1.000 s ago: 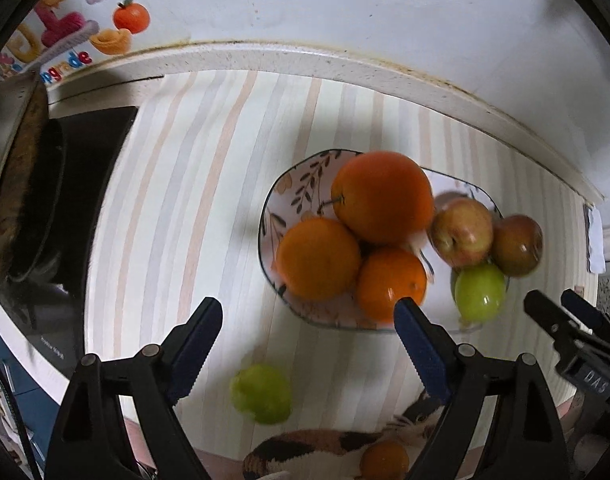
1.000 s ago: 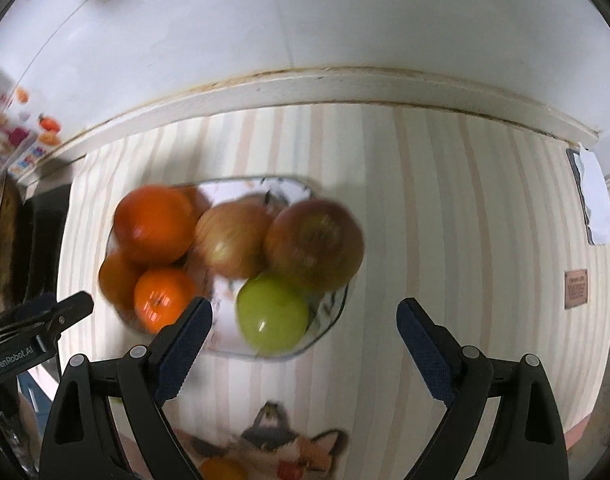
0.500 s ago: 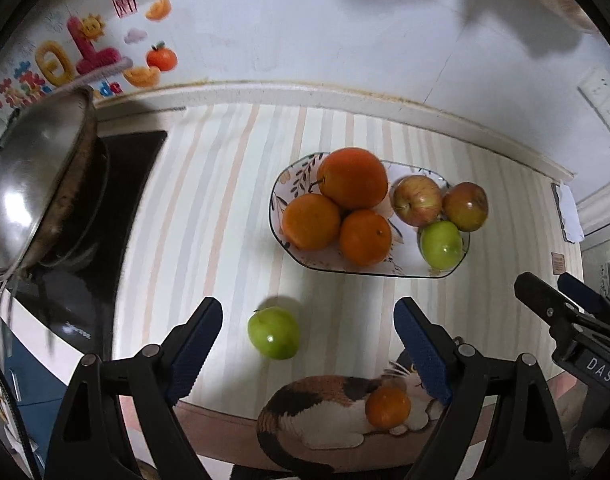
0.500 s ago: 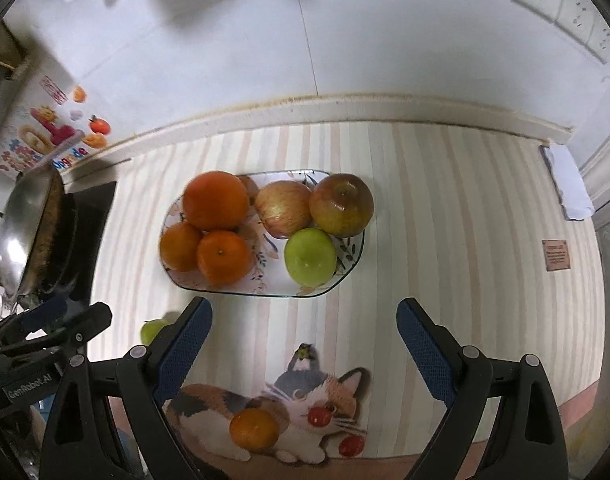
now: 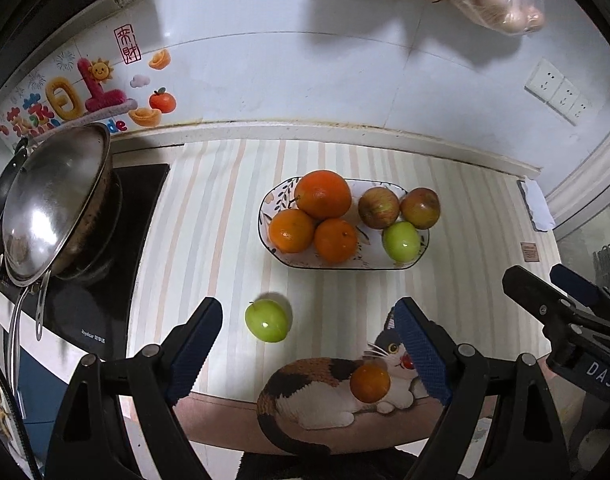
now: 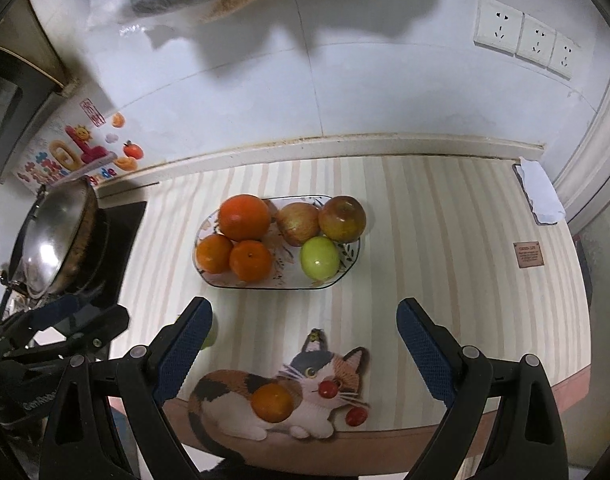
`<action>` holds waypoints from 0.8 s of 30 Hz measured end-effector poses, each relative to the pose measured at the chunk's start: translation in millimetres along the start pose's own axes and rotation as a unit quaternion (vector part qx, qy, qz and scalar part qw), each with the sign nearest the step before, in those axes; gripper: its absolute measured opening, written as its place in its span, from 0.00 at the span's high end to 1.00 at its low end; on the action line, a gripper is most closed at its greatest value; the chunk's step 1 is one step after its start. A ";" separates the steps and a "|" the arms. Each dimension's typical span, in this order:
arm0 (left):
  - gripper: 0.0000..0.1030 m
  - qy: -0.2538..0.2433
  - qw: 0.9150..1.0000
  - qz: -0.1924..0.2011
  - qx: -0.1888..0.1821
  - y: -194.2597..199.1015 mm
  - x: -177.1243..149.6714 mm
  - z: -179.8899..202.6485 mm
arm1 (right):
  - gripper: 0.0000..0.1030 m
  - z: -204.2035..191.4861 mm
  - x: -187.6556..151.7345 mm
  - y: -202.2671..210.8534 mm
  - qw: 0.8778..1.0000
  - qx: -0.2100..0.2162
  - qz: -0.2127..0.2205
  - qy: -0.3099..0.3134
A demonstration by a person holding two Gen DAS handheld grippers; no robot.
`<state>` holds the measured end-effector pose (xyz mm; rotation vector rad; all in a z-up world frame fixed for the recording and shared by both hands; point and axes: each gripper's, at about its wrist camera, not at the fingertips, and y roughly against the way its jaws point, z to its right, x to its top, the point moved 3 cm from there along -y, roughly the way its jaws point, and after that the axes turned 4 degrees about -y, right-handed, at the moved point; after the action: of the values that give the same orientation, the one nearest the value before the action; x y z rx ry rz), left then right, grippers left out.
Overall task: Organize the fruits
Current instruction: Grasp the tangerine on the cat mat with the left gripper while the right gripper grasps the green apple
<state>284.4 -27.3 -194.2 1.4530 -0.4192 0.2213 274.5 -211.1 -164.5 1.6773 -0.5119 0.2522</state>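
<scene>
Striped mat (image 5: 209, 216) covers the kitchen counter below a white tiled wall, and on it sits the oval patterned plate (image 5: 419, 258) holding the fruit. Three oranges (image 5: 323, 194) crowd the plate's left half, one large at the back and two smaller in front; two reddish apples (image 5: 379, 208) sit side by side at the back right, with a green apple (image 5: 401, 241) in front of them near the rim. A second green apple, the loose green apple (image 5: 268, 320), lies on the mat apart from the plate, nearer the counter's front edge and to the left. It sits between the fingers of the left gripper (image 5: 307, 344), which hangs spread wide and holds nothing. The right gripper (image 6: 305, 344) is likewise spread and empty, over a printed calico cat (image 6: 281, 400) at the mat's front edge. Left of the mat, a steel wok (image 5: 53, 204) rests tilted on a black cooktop (image 5: 89, 312). Colourful stickers (image 5: 65, 100) decorate the wall at left, and white sockets (image 6: 525, 42) are mounted at right.
</scene>
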 end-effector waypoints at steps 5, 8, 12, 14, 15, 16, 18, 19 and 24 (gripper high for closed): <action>0.15 -0.001 1.000 -0.010 -0.005 -5.7 -4.3 2.5 | 0.07 1.1 -5.2 6.2 1.000 0.014 -0.001 -0.012; 0.15 -0.013 0.999 -0.027 -0.014 -19.8 -10.6 11.4 | 0.07 9.9 -10.0 -5.3 0.999 0.016 -0.020 -0.022; 0.15 -0.050 0.996 -0.065 -0.032 -48.7 -27.7 35.8 | 0.07 34.6 -30.9 -38.5 0.996 0.014 -0.072 -0.048; 0.15 -0.078 0.992 -0.098 -0.036 -73.6 -43.2 54.5 | 0.11 45.7 -41.6 -49.9 0.995 0.009 -0.086 -0.059; 0.15 -0.086 0.989 -0.111 -0.039 -82.6 -48.2 60.4 | 0.20 54.1 -49.8 -57.8 0.993 0.010 -0.093 -0.067; 0.15 -0.096 0.986 -0.130 -0.037 -95.8 -55.9 68.0 | 0.26 59.3 -54.8 -63.3 0.993 0.007 -0.099 -0.070; 0.15 -0.118 0.977 -0.172 -0.042 -124.8 -73.6 84.2 | 0.43 73.6 -68.1 -77.3 0.989 0.002 -0.120 -0.083; 0.15 -0.123 0.974 -0.184 -0.043 -132.5 -78.6 88.4 | 0.43 78.6 -72.5 -81.6 0.988 0.003 -0.126 -0.090; 0.15 -0.128 0.960 -0.245 -0.053 -181.3 -103.6 108.5 | 0.43 101.1 -93.2 -97.0 0.983 -0.008 -0.147 -0.110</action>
<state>246.4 -144.3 -394.7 1.4368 -0.2622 -0.3853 226.0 -282.6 -308.9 1.7492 -0.4192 -0.1543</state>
